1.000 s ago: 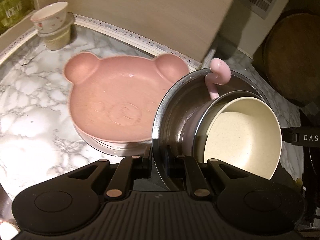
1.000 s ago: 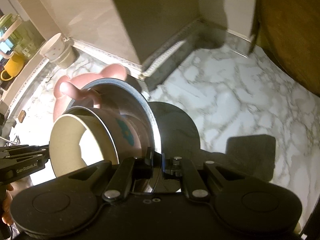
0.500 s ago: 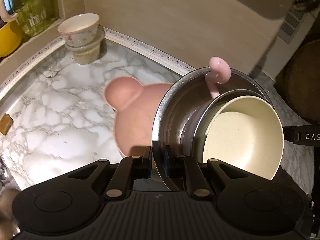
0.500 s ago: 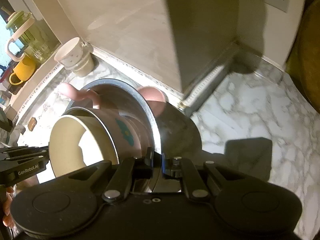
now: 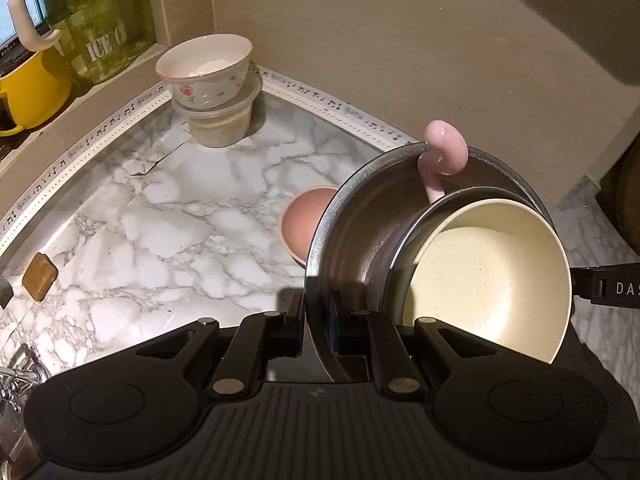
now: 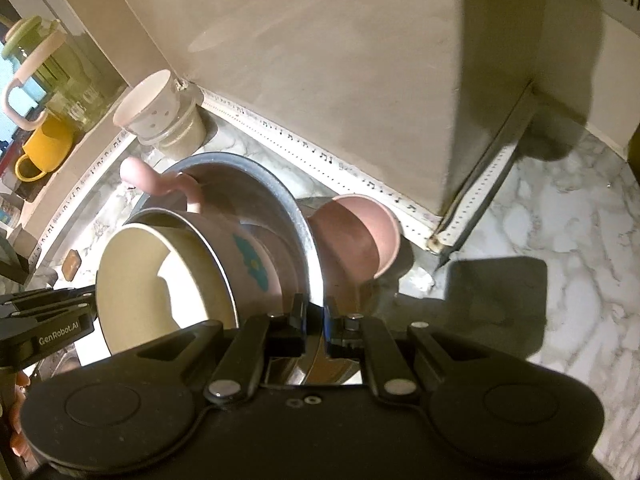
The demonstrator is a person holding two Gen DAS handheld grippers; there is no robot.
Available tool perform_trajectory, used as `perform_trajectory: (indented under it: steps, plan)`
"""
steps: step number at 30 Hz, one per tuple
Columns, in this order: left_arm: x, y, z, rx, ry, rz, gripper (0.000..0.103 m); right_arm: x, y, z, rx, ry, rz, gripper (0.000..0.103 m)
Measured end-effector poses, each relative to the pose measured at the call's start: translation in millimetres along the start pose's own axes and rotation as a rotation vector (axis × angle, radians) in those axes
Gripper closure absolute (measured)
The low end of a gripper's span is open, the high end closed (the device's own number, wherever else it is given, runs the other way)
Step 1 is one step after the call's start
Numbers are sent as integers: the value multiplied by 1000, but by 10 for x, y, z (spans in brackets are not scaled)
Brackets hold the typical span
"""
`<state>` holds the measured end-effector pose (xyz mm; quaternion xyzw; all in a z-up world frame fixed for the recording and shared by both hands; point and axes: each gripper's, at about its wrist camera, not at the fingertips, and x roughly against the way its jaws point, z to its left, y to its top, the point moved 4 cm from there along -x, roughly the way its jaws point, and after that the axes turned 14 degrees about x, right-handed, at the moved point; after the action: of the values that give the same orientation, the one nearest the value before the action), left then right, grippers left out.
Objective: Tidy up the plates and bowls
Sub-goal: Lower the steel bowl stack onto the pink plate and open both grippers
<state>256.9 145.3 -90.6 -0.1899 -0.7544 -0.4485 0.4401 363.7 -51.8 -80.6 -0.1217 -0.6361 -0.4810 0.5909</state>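
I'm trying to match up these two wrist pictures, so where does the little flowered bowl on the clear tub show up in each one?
Left wrist view: the flowered bowl is upper left of centre, on the clear tub in the counter's corner.
Right wrist view: the flowered bowl is upper left, tipped by the lens, on the same tub.
Shared landmark: the yellow mug on the ledge just left of it.

The left claw (image 5: 318,320) is clamped on the rim of a round steel bowl (image 5: 352,216), which holds a cream-lined bowl (image 5: 488,276) and a pink curled handle (image 5: 442,152). Behind, on the marble worktop (image 5: 160,240), sit a pink plastic dish (image 5: 300,220) and a white floral bowl (image 5: 206,70) stacked on 1 clear tub (image 5: 220,124).
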Motion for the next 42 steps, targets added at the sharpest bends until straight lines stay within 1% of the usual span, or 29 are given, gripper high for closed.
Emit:
perform_trajectory:
  steps: [6, 7, 8, 9, 11, 13, 16, 18, 20, 24, 25, 27, 29, 34, 42]
  plan:
    - [-140, 6, 72, 3, 4, 11, 92, -100, 8, 24, 14, -10, 22, 94]
    - [-151, 6, 68, -2, 3, 9, 93, -107, 10, 33, 18, 6, 19, 95]
    - [-138, 4, 46, -5, -29, 4, 101, -125, 15, 57, 20, 6, 28, 95]
    - [-106, 0, -7, -20, -57, -7, 103, -118, 14, 83, 31, 2, 20, 95]
    - [-31, -1, -136, -88, -24, -70, 103, -111, 30, 102, 34, -13, 12, 95]
    - [-14, 16, -205, -112, -11, -96, 103, -148, 54, 105, 47, -33, 18, 95]
    - [-62, 74, -170, -81, -29, -82, 103, -188, 80, 51, 24, -22, 21, 95]
    - [-95, 83, -153, -71, -42, -66, 103, -225, 69, 34, 30, -40, 23, 95]
    - [-178, 73, -137, -64, -45, -31, 103, -249, 24, 12, 33, -56, 28, 94]
    - [-243, 16, -51, -27, -63, -7, 103, -247, 1, -59, 8, -36, 26, 93]
    - [-264, 4, -39, -19, -72, 6, 103, -245, -2, -64, 11, -49, 23, 88]
    - [-299, -13, -22, -8, -82, 23, 103, -216, -13, -63, 26, -69, 16, 84]
    - [-314, -44, -13, -4, -92, 36, 103, -197, -35, -76, 26, -65, 11, 84]
    - [-324, -98, 6, 8, -96, 45, 103, -169, -71, -85, 29, -72, 5, 82]
    - [-224, -148, 18, 10, -97, 37, 101, -1, -133, -9, 47, -59, -37, 76]
